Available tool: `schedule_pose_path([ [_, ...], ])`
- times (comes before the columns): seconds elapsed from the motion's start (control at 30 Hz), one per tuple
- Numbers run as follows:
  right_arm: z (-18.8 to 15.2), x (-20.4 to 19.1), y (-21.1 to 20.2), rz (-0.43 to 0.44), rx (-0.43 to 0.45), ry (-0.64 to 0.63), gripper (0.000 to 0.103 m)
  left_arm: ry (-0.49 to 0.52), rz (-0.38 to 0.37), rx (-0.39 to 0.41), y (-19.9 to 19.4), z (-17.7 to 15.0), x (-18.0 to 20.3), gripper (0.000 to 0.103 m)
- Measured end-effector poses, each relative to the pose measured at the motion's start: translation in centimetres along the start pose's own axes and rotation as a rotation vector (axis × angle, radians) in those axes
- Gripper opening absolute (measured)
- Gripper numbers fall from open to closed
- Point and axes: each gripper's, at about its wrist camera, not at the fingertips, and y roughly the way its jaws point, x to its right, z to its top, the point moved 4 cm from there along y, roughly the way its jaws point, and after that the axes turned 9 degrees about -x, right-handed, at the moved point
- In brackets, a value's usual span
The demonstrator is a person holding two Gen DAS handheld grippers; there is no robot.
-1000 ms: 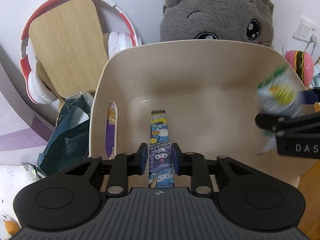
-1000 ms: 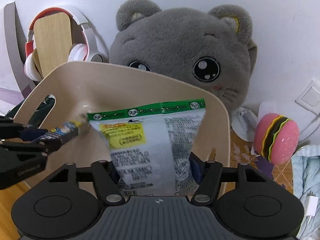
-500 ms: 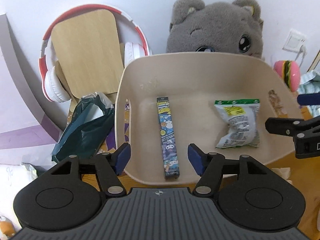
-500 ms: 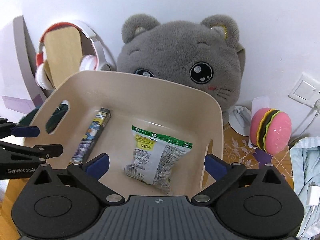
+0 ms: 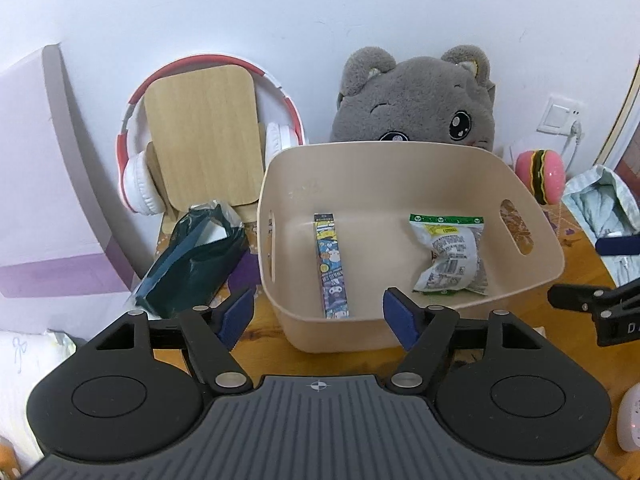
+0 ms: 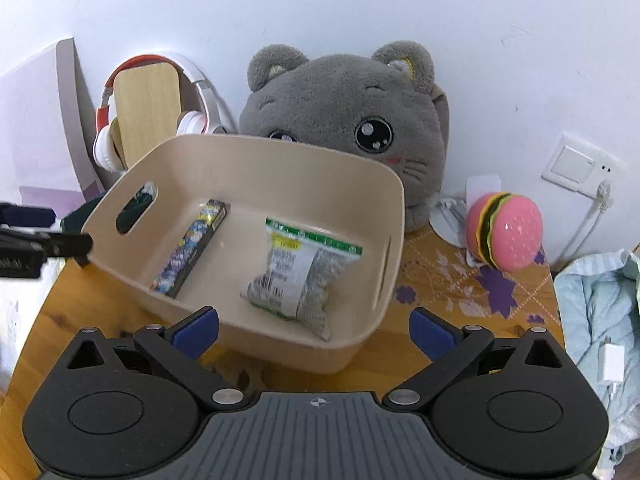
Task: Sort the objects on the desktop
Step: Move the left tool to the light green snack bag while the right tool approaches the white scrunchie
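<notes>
A beige plastic bin [image 5: 532, 280] [image 6: 280, 352] stands on the wooden desk. Inside it lie a long cartoon-printed box [image 5: 331, 266] [image 6: 191, 249] on the left and a clear snack bag with a green top [image 5: 450, 254] [image 6: 298, 276] on the right. My left gripper [image 5: 322, 320] hangs above the bin's near wall, its jaws opening with nothing between them. My right gripper [image 6: 314, 336] sits wide open over the bin's near right corner, also empty. Each gripper's fingers show at the edge of the other's view.
A grey plush cat [image 5: 416, 100] [image 6: 344, 120] sits behind the bin. Red-and-white headphones on a wooden stand [image 5: 200, 140] [image 6: 146, 116] and a dark green bag [image 5: 192, 260] are at the left. A pink burger toy [image 6: 506, 236] and light blue cloth [image 6: 600, 300] lie right.
Both grippers let go: the cartoon box and the snack bag dropped into the bin. Both jaws spread wide and both grippers pulled back and up from the bin.
</notes>
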Motion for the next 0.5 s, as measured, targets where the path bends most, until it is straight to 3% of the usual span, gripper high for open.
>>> schedule_pose_path([
  [0.2,-2.8,0.3,-0.6,0.030,-0.015,0.020,0.103,-0.006,-0.034,-0.024,-1.2,-2.8,0.4,0.075],
  [0.33,-5.0,-0.2,-0.4,0.000,-0.044,-0.020,0.103,-0.001,-0.065,-0.068,-1.8,-5.4,1.7,0.075],
  [0.5,-7.1,0.2,0.4,-0.020,-0.089,-0.011,0.103,-0.088,-0.102,-0.114,-2.5,-9.0,3.3,0.075],
])
